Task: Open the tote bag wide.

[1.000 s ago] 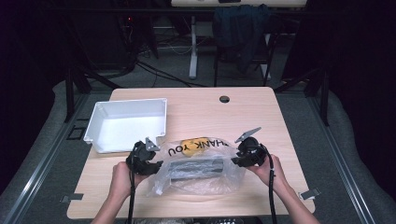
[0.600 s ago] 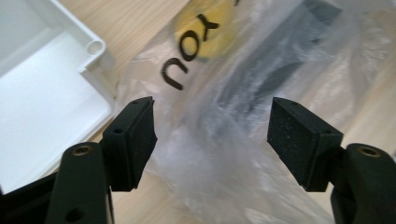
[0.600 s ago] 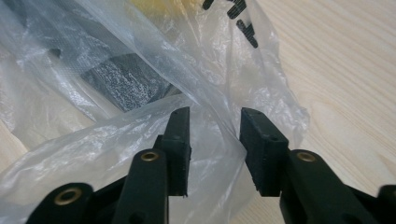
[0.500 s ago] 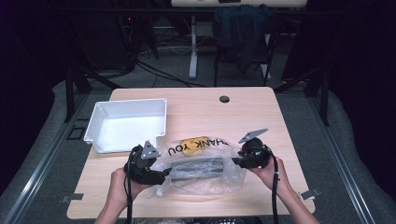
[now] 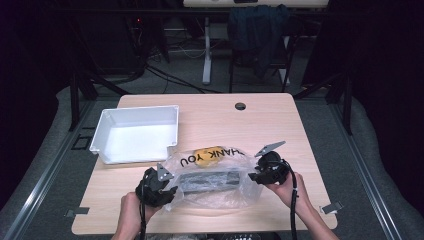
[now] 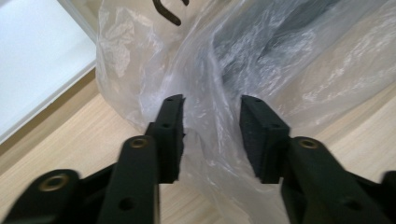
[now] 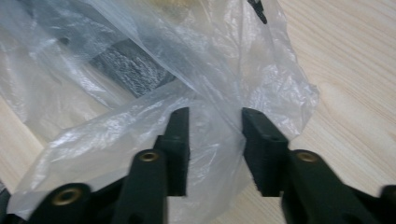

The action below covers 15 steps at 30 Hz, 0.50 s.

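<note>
A clear plastic bag (image 5: 215, 180) printed "THANK YOU" with a yellow patch lies on the wooden table (image 5: 280, 130) near the front edge, and a long dark box (image 5: 207, 180) shows through it. My left gripper (image 5: 167, 187) stands open at the bag's left end, with bag film (image 6: 205, 84) gathered between its jaws. My right gripper (image 5: 252, 175) stands open at the bag's right end, and the crumpled film (image 7: 215, 93) there also runs between its jaws. The dark box (image 7: 128, 65) lies just beyond the right gripper's fingers (image 7: 180, 135).
A white rectangular tray (image 5: 102, 132) sits at the back left of the table, close to the bag's upper left corner; its white edge (image 6: 42, 70) lies left of the left gripper. A cable hole (image 5: 240, 106) is at the table's far edge.
Both grippers have closed in on the bag's two ends; the left one has slid rightward and toward the front edge. The bag has stayed about where it was.
</note>
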Each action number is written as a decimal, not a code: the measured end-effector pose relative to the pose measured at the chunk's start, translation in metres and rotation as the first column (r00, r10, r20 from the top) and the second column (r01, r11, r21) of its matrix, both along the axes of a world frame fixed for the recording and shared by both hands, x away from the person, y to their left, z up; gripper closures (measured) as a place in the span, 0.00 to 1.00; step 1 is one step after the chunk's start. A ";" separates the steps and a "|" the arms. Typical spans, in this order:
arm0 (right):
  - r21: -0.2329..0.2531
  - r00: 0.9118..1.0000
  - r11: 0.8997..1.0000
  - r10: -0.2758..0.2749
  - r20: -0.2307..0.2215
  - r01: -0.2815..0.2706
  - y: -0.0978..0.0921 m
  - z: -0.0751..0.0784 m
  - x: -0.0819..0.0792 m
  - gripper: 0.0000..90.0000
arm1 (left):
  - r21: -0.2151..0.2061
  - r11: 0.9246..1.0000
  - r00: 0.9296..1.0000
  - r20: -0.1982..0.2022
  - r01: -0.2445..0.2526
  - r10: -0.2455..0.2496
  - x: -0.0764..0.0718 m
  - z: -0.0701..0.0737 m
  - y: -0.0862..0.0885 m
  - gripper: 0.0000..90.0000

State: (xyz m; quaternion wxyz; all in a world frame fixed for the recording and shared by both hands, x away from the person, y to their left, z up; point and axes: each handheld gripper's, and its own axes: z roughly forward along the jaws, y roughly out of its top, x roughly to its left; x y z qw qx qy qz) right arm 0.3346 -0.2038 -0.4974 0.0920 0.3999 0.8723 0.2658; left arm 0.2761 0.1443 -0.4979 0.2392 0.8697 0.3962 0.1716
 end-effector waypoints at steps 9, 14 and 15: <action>-0.010 1.000 1.000 -0.021 0.015 0.021 0.000 -0.009 0.010 0.95 | -0.012 0.999 0.999 0.012 -0.037 0.037 0.026 -0.009 0.009 0.93; -0.051 1.000 0.999 -0.017 0.017 0.018 0.004 -0.015 0.019 0.98 | -0.034 0.998 0.998 -0.011 -0.059 0.059 0.048 -0.016 0.010 0.94; -0.056 1.000 0.998 -0.023 0.018 0.024 0.005 -0.017 0.021 0.99 | -0.034 0.998 0.998 -0.043 -0.043 0.042 0.053 -0.017 0.011 0.94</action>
